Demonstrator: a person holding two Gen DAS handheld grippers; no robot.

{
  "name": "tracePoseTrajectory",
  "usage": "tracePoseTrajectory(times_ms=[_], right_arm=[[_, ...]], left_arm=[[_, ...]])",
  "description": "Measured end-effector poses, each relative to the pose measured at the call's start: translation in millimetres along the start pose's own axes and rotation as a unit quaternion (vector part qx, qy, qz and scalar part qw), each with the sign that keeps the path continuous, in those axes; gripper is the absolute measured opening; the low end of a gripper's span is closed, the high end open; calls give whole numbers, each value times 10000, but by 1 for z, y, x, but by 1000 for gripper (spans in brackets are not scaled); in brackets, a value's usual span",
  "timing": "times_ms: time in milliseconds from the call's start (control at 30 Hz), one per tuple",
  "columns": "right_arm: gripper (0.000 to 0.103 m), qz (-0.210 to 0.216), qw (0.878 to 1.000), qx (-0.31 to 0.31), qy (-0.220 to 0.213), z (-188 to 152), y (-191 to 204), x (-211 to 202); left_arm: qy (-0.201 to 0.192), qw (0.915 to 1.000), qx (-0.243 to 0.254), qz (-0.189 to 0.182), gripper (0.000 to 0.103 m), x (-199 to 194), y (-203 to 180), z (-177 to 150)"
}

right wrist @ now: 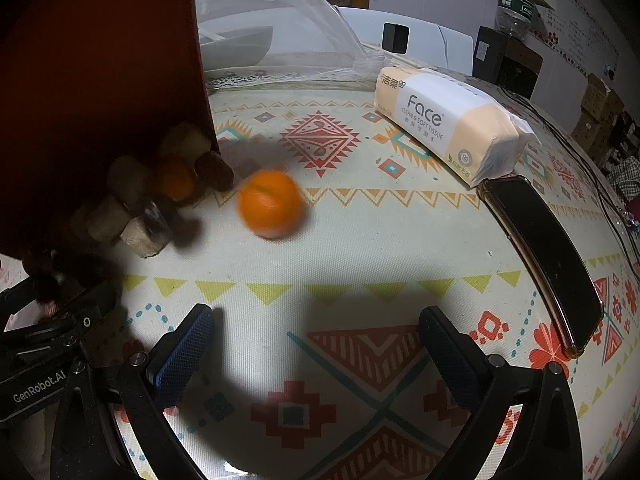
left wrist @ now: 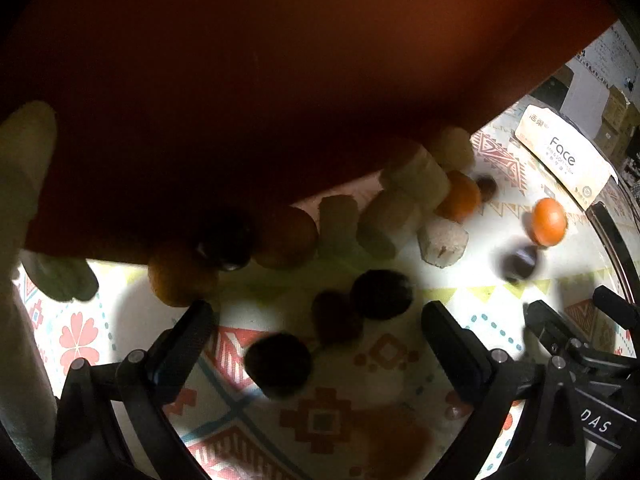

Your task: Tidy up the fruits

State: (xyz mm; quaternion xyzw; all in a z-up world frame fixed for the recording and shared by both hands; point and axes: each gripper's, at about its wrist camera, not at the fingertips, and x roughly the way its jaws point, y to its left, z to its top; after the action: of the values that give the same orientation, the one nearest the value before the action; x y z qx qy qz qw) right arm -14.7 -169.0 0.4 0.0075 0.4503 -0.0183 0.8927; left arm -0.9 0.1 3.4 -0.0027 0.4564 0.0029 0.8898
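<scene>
A dark red container (left wrist: 240,80) is tipped above the table, and fruit lies under its mouth: oranges (left wrist: 182,276), dark round fruits (left wrist: 382,294) and pale cut chunks (left wrist: 416,178). One orange (right wrist: 270,204) is blurred, apart on the patterned cloth; it also shows in the left wrist view (left wrist: 548,222). The container (right wrist: 100,80) and pile (right wrist: 176,178) sit at the left of the right wrist view. My left gripper (left wrist: 316,320) is open over the dark fruits. My right gripper (right wrist: 316,328) is open and empty above the cloth.
A pack of Face tissues (right wrist: 452,120) lies at the back right, with a black phone (right wrist: 548,256) beside it. A clear mesh cover (right wrist: 280,32) over a white bowl stands at the back. The patterned tablecloth (right wrist: 360,240) covers the table.
</scene>
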Motion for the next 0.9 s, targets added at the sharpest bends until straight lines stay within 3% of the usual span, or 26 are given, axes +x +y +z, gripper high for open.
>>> tracePoseTrajectory(times_ms=[900], right_arm=[[103,-4,10000,-4,3,1,1,1]], left_arm=[[0,10000,4,3,103,-1,-2,1]])
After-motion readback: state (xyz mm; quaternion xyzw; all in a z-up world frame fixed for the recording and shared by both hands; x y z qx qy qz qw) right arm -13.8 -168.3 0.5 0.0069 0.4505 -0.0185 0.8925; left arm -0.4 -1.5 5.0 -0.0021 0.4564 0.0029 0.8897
